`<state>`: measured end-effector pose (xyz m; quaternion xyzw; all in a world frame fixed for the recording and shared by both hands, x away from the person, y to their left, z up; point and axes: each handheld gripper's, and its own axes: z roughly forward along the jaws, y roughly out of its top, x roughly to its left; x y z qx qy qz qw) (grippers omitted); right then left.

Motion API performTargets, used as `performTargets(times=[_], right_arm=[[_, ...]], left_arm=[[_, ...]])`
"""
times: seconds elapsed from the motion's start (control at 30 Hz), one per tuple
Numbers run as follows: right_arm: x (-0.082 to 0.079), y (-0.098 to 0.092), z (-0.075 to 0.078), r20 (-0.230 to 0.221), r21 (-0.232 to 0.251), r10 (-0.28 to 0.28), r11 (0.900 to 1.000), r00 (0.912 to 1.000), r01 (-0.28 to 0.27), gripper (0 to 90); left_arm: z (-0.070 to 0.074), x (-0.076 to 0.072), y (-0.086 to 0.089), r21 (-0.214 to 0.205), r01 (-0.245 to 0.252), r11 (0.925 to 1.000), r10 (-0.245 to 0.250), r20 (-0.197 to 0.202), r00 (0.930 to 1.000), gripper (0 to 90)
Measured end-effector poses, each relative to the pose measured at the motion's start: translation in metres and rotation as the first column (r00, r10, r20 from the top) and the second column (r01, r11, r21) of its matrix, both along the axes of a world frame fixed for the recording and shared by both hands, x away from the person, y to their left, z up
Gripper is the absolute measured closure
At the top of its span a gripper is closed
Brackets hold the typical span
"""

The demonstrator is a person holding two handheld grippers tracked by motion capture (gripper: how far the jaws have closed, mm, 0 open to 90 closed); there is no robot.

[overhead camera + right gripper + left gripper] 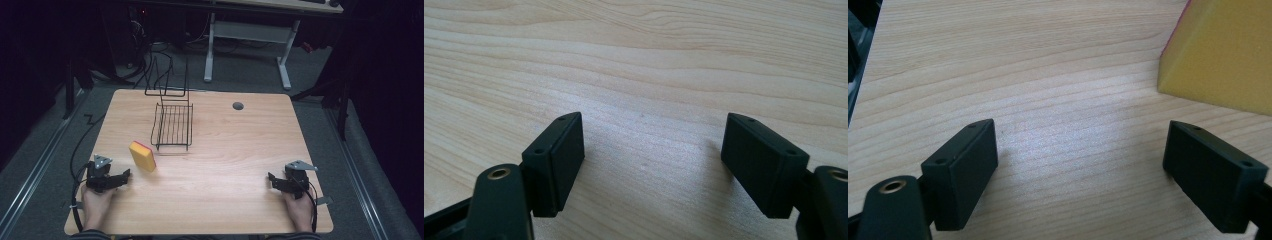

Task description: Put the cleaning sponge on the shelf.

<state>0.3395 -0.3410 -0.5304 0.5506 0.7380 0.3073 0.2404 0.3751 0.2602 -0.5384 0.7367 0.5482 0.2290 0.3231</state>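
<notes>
While sponge [142, 156] beside rack [172, 126]

We worked in a lab: a light wooden table [215, 200] on grey carpet, a white-legged adjustable desk [247, 30] behind, black cables [150, 60] trailing, dark surroundings.

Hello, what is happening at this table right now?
A person rests both hands on a wooden table, with a two-jaw gripper in each. The left gripper is open and sits just short of a yellow sponge with a pink side, not touching it. The right gripper is also open, over bare wood. A black wire rack stands farther back, empty.
</notes>
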Motion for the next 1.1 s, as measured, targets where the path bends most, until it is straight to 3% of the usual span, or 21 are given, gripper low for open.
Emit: performTargets(times=[0.63, 1.1], right_arm=[[0.000, 0.000, 0.000, 0.000, -0.001, 0.000, 1.0000, 1.0000, 0.000, 25.7], [0.000, 0.000, 0.000, 0.001, -0.001, 0.000, 1.0000, 1.0000, 0.000, 25.7]], left_arm=[[0.002, -0.008, 0.008, -0.036, -0.021, 0.9991, 0.021, 0.015, 0.9997, 13.6], [0.018, -0.021, 0.012, -0.062, 0.001, 0.9981, 0.002, 0.059, 0.9983, 10.7]])
